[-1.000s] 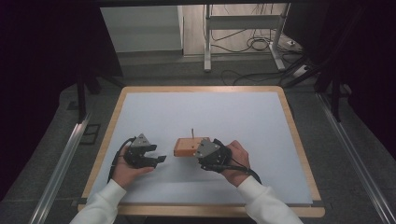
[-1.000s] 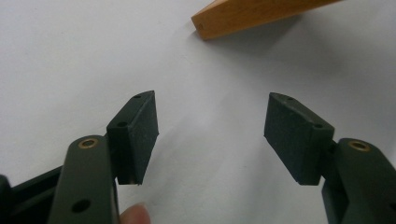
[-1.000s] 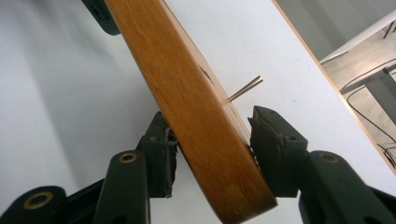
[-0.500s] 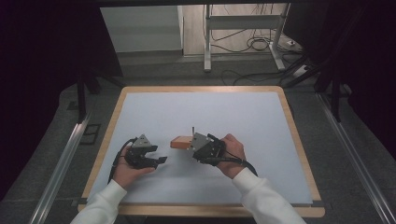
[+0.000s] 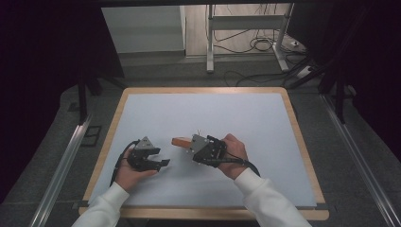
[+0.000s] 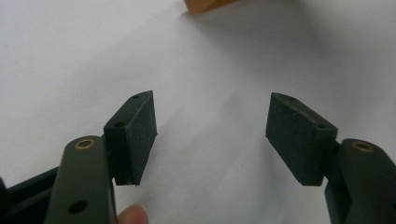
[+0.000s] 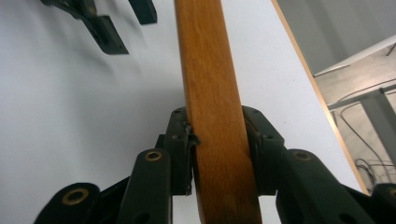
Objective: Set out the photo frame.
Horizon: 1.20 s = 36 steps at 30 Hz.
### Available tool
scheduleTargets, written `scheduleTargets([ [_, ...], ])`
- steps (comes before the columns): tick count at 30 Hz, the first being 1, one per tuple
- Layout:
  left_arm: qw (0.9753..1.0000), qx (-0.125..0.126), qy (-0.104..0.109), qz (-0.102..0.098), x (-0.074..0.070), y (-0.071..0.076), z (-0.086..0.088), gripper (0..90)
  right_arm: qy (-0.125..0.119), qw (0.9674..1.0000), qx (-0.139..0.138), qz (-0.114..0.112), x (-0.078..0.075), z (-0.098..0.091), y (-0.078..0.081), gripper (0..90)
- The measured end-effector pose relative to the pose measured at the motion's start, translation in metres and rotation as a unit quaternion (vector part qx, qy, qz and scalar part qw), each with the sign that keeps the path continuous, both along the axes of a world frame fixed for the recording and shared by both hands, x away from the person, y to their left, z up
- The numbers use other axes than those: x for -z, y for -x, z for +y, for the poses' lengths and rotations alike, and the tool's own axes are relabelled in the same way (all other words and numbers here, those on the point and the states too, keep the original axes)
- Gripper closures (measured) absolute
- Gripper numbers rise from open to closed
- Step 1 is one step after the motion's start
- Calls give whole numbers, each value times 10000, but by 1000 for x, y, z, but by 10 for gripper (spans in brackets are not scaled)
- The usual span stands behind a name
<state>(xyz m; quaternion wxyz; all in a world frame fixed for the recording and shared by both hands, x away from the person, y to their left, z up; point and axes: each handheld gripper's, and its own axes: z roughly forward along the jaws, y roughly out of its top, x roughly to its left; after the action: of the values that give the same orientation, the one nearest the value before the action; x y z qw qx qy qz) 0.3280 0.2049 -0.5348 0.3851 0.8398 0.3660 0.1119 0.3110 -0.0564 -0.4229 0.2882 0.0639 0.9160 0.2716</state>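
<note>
The flat orange-brown wooden block (image 7: 212,116) is clamped between the pads of the right gripper (image 7: 215,140), whose jaws have just been closing. The left gripper (image 6: 212,135), just beside it over the white table (image 5: 246,118), is held spread, nothing between its pads.

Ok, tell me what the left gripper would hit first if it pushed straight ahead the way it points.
Probably the wooden block. The left gripper is open with bare white table between its fingers, and the block's corner sits ahead, slightly off centre. Depth is unclear, so it might slip past.
</note>
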Motion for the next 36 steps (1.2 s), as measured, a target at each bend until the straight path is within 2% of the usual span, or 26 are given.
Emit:
scheduleTargets([
  [3,10000,16,-25,-5,0,0,0,329,-72,9999,-47,89,-4,-3,3,684],
  [5,10000,0,4,0,0,0,0,328,-153,9996,-108,228,-9,-8,7,689],
  [7,10000,-3,-22,8,0,0,1,329,-165,9994,-130,270,-10,-10,8,690],
  [9,10000,-9,-5,14,0,0,0,329,-212,9985,-247,445,-15,-15,12,694],
  [13,10000,14,-23,0,1,-1,0,329,-231,9976,-284,594,-19,-21,15,693],
  [14,10000,14,-25,5,1,-1,0,328,-208,9976,-281,594,-20,-23,15,692],
  [19,10000,9,-22,4,0,0,0,327,-466,9970,-131,599,-20,-27,6,675],
  [24,10000,-14,-7,20,0,0,0,327,-482,9972,-4,569,-22,-27,0,666],
  [29,10000,0,3,-6,-1,0,1,326,-598,9967,186,508,-23,-30,-8,654],
  [36,10000,-5,35,-38,-3,1,0,323,-698,9959,282,509,-24,-32,-15,644],
])
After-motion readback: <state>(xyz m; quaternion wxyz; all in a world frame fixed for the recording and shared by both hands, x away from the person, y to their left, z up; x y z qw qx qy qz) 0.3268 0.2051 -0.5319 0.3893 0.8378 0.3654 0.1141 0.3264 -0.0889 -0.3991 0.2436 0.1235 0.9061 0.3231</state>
